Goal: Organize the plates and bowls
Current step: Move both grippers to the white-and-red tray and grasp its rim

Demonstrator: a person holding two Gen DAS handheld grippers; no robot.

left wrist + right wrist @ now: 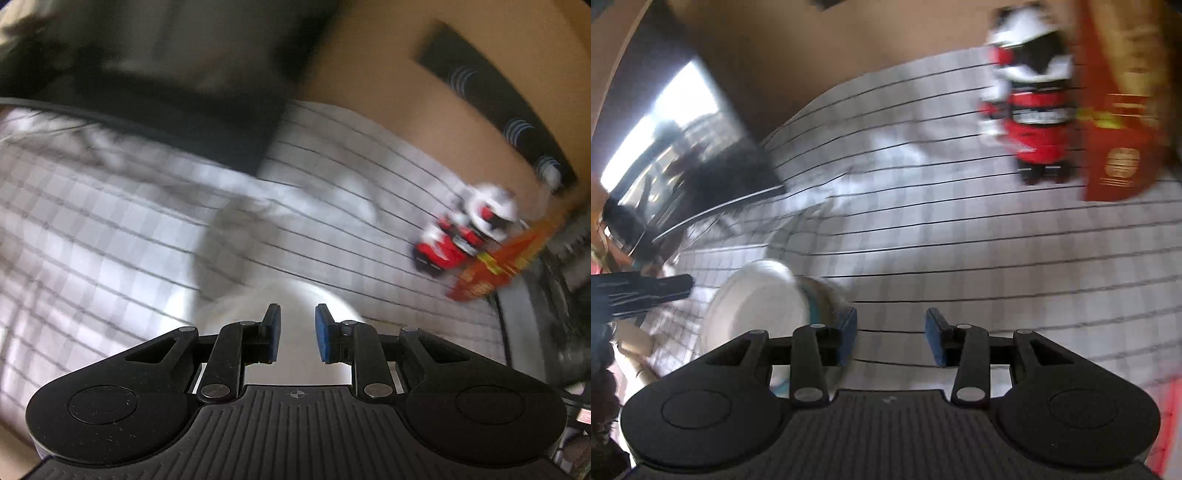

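Left gripper (297, 332) fingers slightly apart over a white plate (295, 299), grip unclear through blur. Right gripper (891, 336) fingers apart, empty; bowl (757, 306) just left of them on checked cloth (923, 229). Red toy (1034, 122) farther back.
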